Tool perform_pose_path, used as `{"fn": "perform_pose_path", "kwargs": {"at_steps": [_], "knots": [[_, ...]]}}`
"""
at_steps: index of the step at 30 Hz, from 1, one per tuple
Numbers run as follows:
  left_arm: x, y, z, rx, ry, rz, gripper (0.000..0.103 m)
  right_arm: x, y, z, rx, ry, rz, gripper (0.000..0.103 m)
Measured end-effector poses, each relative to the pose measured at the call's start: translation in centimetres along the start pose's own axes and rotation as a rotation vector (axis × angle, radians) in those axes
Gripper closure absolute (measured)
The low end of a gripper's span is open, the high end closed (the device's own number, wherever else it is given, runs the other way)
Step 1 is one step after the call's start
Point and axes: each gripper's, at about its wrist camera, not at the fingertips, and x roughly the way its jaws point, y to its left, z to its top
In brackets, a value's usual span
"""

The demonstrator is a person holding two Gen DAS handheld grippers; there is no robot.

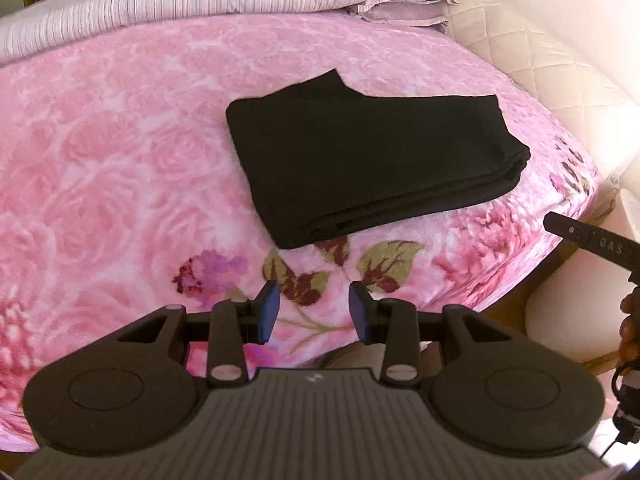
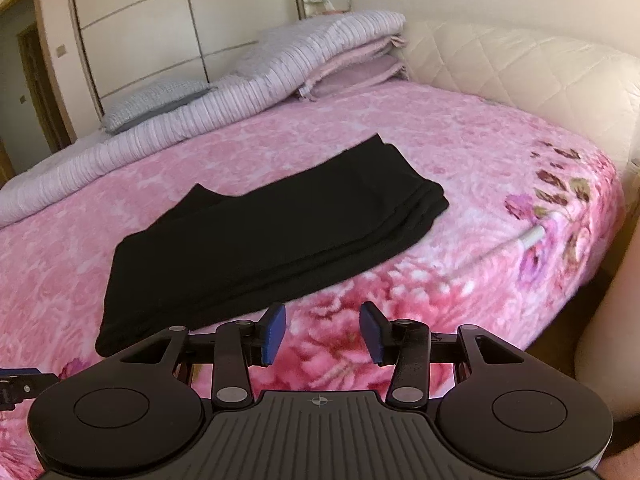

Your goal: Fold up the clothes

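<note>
Lying folded into a flat, layered packet on the blanket (image 1: 120,152), near its front edge: the black garment (image 1: 372,156). Hovering just short of it, both spread and pinching nothing: left gripper (image 1: 314,312) and right gripper (image 2: 323,334), pads apart over bare blanket. Looking like the close of a fold, or a pause between folds (hard to tell which). Calling next, probably, for either one more fold across the long side or setting the packet aside, with both grippers reaching the near edge. Sitting behind: striped quilt (image 2: 168,124), stacked pillows (image 2: 344,60), quilted headboard (image 2: 520,64), wardrobe (image 2: 168,20).
</note>
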Motion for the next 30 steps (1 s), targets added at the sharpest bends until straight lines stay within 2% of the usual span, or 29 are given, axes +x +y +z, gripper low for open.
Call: {"fn": "perform_pose_path", "kwargs": {"at_steps": [3, 6, 11, 20, 26, 28, 30], "knots": [[1.1, 1.4, 0.0, -0.031, 0.022, 0.001, 0.07, 0.6, 0.6, -0.8, -0.051, -0.027, 0.012, 0.058], [2.1, 2.4, 0.2, -0.054, 0.035, 0.006, 0.07, 1.8, 1.3, -1.3, -0.093, -0.005, 0.01, 0.058], [3.1, 3.5, 0.7, -0.072, 0.037, 0.011, 0.07, 4.0, 1.7, -1.2, -0.076, 0.053, -0.011, 0.058], [4.2, 4.8, 0.9, -0.107, 0.054, 0.029, 0.07, 5.6, 2.4, -0.6, -0.131, 0.055, -0.015, 0.058], [4.7, 5.5, 1.1, -0.122, 0.061, 0.013, 0.07, 6.8, 3.1, -0.4, -0.181, 0.056, -0.001, 0.058], [4.9, 5.9, 1.2, -0.129, 0.062, 0.007, 0.07, 7.1, 3.7, -0.5, -0.228, 0.042, 0.022, 0.058], [5.2, 6.3, 1.3, -0.136, 0.062, 0.004, 0.07, 7.2, 5.0, -0.7, -0.325, 0.017, 0.055, 0.058]]}}
